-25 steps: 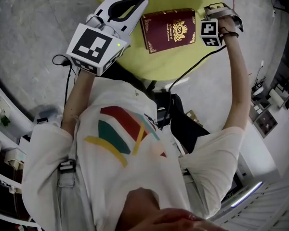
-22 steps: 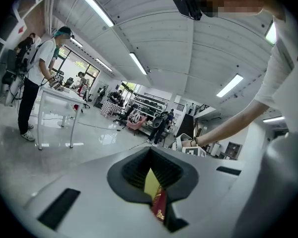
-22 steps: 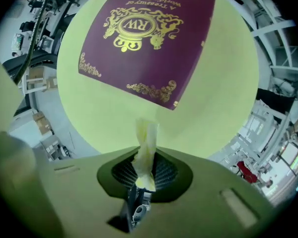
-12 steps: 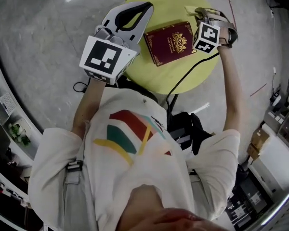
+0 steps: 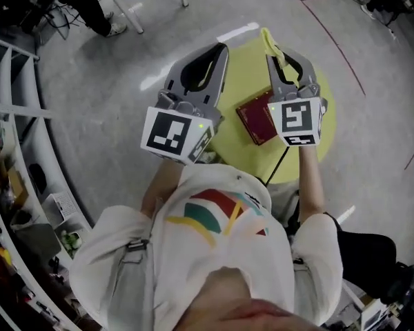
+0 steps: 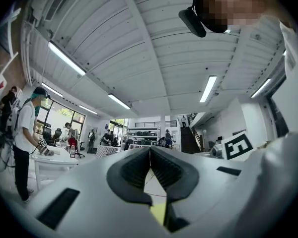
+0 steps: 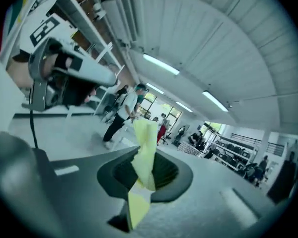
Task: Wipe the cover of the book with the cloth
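Yellow table [image 5: 247,74], maroon book [image 5: 257,119] partly behind right tool [image 5: 274,55] gripping cloth [image 7: 145,150]

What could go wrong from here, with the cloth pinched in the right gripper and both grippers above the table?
1. The cloth sticks out as a narrow twisted strip from the right gripper; it may slip out, or the jaws might scrape the book.
2. The book lies unheld on the round table; the left gripper is shut and off it, so a wipe could push it along.
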Demonstrator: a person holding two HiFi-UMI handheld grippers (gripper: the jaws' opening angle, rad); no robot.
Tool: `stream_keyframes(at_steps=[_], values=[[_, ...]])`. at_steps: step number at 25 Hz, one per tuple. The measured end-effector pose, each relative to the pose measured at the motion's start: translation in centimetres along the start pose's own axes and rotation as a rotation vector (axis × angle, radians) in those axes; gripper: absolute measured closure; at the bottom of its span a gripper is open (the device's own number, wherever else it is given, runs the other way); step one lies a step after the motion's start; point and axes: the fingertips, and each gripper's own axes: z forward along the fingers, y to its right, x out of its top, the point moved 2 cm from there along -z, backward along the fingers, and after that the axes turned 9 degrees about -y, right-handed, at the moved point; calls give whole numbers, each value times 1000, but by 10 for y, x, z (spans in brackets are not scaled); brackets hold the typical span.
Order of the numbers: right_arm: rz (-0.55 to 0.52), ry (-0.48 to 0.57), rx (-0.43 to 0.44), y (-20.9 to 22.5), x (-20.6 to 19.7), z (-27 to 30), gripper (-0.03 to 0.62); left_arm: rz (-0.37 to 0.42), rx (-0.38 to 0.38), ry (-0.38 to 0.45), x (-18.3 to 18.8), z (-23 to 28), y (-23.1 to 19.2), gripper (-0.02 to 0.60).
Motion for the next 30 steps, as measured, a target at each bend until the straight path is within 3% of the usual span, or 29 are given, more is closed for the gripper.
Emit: stream_keyframes(at_steps=[6,10,14,30], values=[[266,236,-142,-8,32,-60,565,41,-25,86,23,-6,17,565],[380,257,-232,-28,17,-87,565,86,-60,103,19,-12,36,565],[373,255,-240,-41,12,-97,565,113,-76,107,15,-17,41,565],[346,213,-277,-44,11,-99,565,92,-49,115,8,-22,28,565]])
